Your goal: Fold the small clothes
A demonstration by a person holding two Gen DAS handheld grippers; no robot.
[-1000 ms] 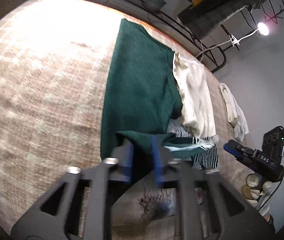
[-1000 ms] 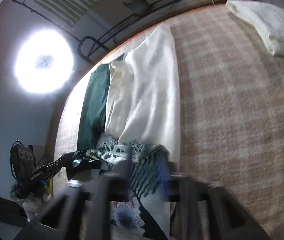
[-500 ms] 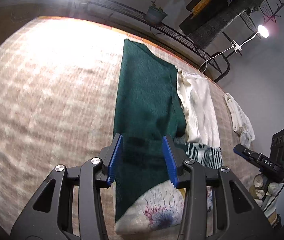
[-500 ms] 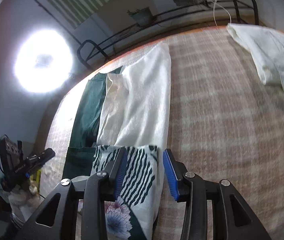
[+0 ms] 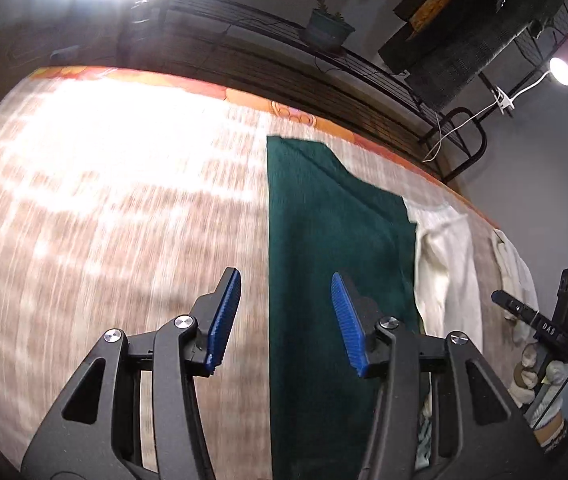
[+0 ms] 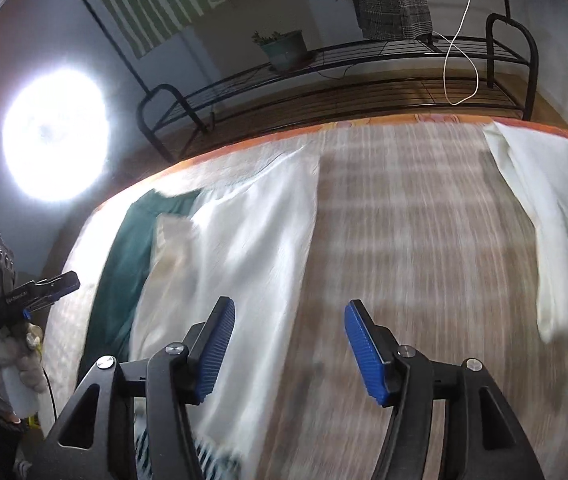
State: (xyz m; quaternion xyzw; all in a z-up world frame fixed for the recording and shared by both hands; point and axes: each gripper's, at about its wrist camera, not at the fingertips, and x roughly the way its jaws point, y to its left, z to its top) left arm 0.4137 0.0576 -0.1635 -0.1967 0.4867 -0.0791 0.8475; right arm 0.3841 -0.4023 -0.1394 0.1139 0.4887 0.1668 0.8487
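Checked bedspread [image 5: 104, 216], brown and cream, blurred in both views, edged in orange at the far side. Black metal rack [image 6: 323, 64] behind, with potted plant [image 6: 284, 48] on top; bright round lamp [image 6: 54, 140] glaring at left. Green cloth [image 5: 335, 240] lying flat on the spread, white cloth [image 6: 252, 240] just beside it, another white garment [image 6: 555, 208] well apart at right. Left gripper [image 5: 285, 320] spread wide, empty, above green cloth's left edge. Right gripper [image 6: 287, 350] likewise wide, gripping nothing, over white cloth's right edge.
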